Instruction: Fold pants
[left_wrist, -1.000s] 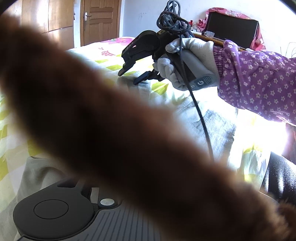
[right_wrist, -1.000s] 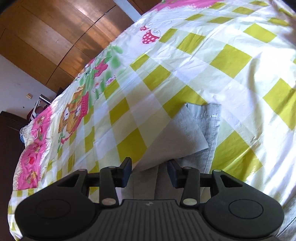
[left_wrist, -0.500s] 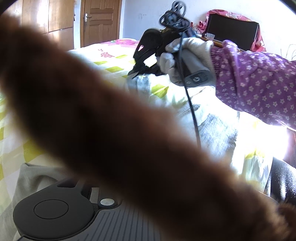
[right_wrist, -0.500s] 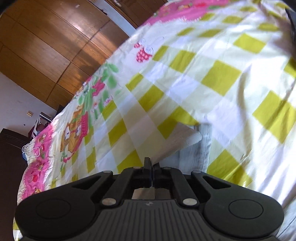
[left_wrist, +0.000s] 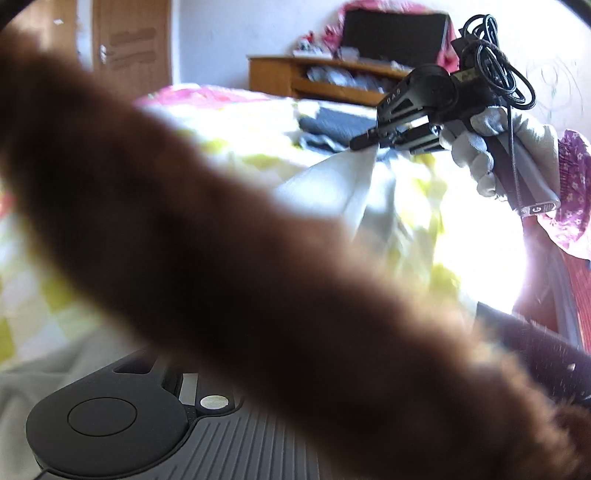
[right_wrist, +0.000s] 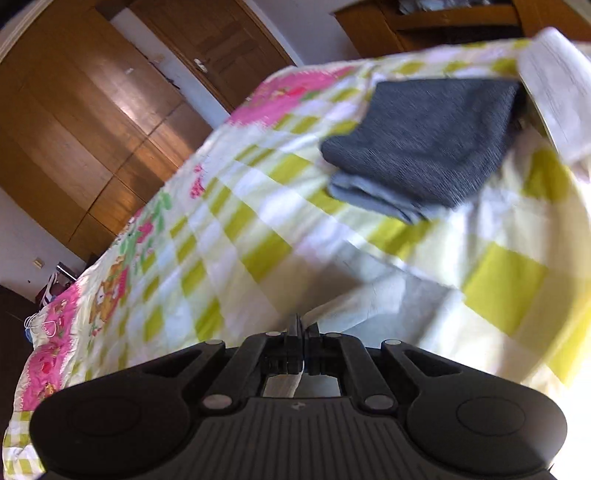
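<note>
The work surface is a bed (right_wrist: 229, 236) under a yellow-and-white checked sheet with a pink cartoon border, set in a bedroom with a wooden wardrobe (right_wrist: 92, 122) and a low wooden shelf unit (left_wrist: 325, 79) against the far wall. A folded dark grey garment (right_wrist: 424, 147) lies on the far part of the sheet, apart from the work.

We find the right gripper (left_wrist: 364, 142) raised above the bed, its fingers clenched on a corner of the pale grey pants (left_wrist: 343, 184). The cloth hangs from that grip in a taut peak; the rest of the pants trail down to the sheet. In the right wrist view, a strip of pale fabric sits pinched between the closed fingers (right_wrist: 300, 328).

The left gripper's body (left_wrist: 110, 424) shows at the bottom of its own view, with pale fabric just beside it. A blurred brown furry mass (left_wrist: 277, 277) lies across the lens and hides its fingertips, so we cannot tell whether it is holding anything.

Risks, in our judgement:
- The pinch takes only a small corner, so a quick pull may slip it free.
- If the left side holds nothing, the lifted leg could drag or twist and crease the fold.
- The obstructed left camera makes placement on that side uncertain.
</note>
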